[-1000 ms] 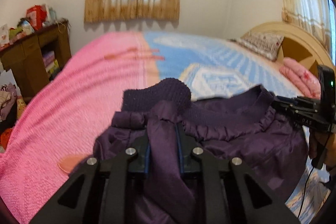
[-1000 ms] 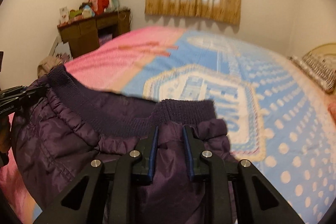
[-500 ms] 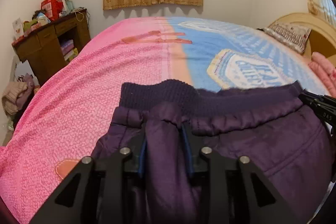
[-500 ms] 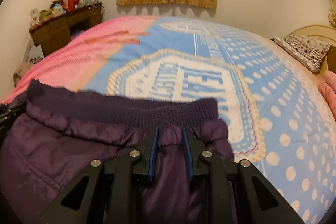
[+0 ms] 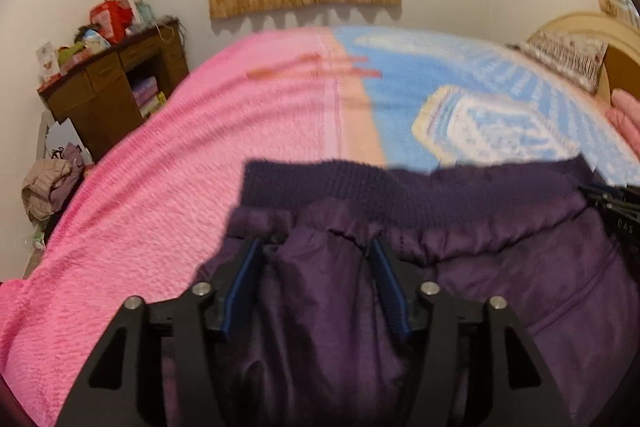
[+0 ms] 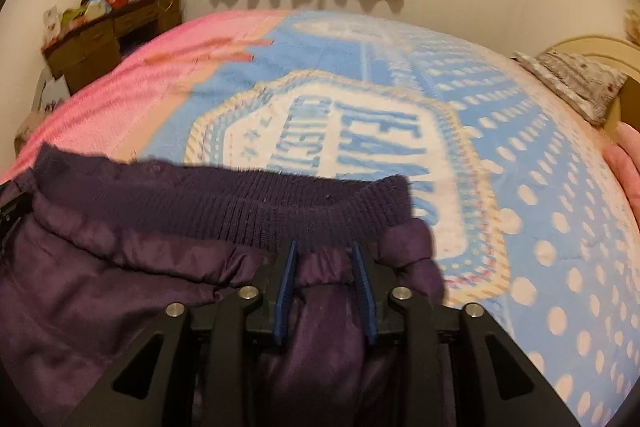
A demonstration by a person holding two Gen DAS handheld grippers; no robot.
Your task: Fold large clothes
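Purple padded jacket (image 5: 500,267) is lying on the bed (image 5: 180,195), its ribbed hem (image 5: 400,187) running side to side between the left gripper (image 5: 316,287) and right gripper (image 6: 325,291). Both sets of fingers are opening, fabric bunched loosely between them. Soft, light and slippery-looking, it is probably best gripped at the knit hem.
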